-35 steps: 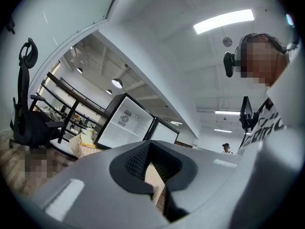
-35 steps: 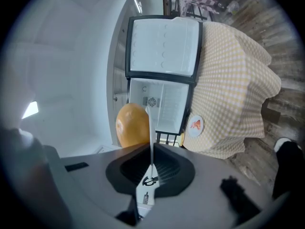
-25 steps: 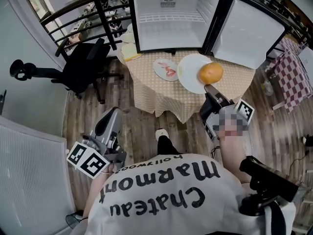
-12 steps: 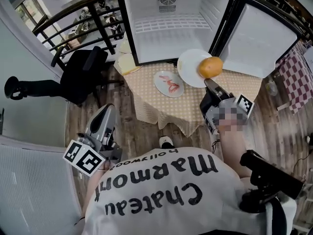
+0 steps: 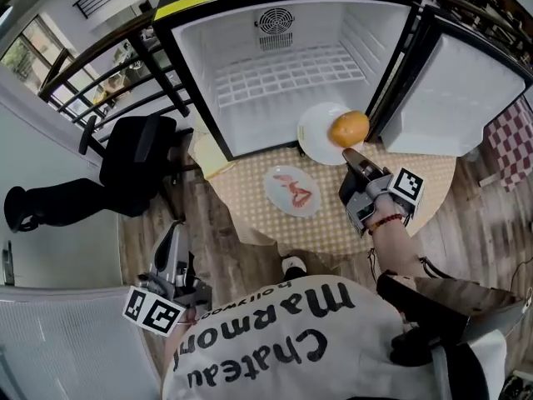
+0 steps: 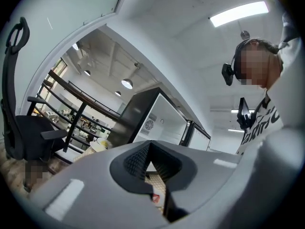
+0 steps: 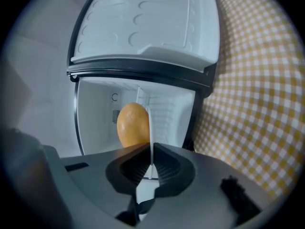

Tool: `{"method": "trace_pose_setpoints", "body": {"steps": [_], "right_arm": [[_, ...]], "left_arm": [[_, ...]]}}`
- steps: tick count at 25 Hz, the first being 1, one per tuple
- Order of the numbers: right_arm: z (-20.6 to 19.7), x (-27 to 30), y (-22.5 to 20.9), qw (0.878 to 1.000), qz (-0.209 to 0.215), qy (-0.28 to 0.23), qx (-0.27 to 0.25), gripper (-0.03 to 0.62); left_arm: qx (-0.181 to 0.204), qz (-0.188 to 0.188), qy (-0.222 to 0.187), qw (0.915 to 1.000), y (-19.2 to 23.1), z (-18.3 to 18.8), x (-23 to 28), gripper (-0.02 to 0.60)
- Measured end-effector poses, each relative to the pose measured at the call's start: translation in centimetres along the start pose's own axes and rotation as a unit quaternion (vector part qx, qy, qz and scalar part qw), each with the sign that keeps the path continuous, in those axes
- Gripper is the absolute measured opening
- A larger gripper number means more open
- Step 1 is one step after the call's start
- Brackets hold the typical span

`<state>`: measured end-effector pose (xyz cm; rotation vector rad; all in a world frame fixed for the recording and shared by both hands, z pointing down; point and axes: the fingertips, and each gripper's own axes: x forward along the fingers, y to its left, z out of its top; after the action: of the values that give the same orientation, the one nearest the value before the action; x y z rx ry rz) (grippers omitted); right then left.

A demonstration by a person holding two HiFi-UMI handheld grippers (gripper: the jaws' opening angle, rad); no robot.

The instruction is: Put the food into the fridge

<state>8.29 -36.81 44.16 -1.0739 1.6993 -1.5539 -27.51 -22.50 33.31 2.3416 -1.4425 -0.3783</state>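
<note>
An orange [image 5: 349, 128] lies on a white plate [image 5: 318, 137] that is held up at the mouth of the open fridge [image 5: 283, 73]. My right gripper [image 5: 351, 162] is shut on the plate's near rim. In the right gripper view the plate [image 7: 151, 128] shows edge-on between the jaws, with the orange [image 7: 133, 125] to its left and the fridge interior [image 7: 169, 111] behind. A second plate with red food [image 5: 293, 191] rests on the checked table [image 5: 250, 211]. My left gripper [image 5: 172, 238] hangs low at the left, shut and empty [image 6: 150, 147].
The fridge door [image 5: 454, 90] stands open to the right, and a wire shelf [image 5: 287, 72] spans the white interior. A black office chair [image 5: 137, 152] stands left of the table, before a railing [image 5: 108, 65]. A yellow item [image 5: 208, 152] lies at the table's left corner.
The right gripper has carried the plate with the orange off the table up to the fridge opening. The view has moved closer to the fridge. The left gripper stays low.
</note>
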Motion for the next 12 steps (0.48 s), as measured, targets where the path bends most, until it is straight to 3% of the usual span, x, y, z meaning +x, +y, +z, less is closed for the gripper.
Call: {"method": "trace_pose_setpoints", "body": {"steps": [12], "right_arm": [[4.3, 8.1, -4.5, 0.999, -0.035, -0.021, 0.011, 0.025]], "left_arm": [[0.003, 0.02, 0.016, 0.9997, 4.7, -0.8, 5.6, 0.005]]}}
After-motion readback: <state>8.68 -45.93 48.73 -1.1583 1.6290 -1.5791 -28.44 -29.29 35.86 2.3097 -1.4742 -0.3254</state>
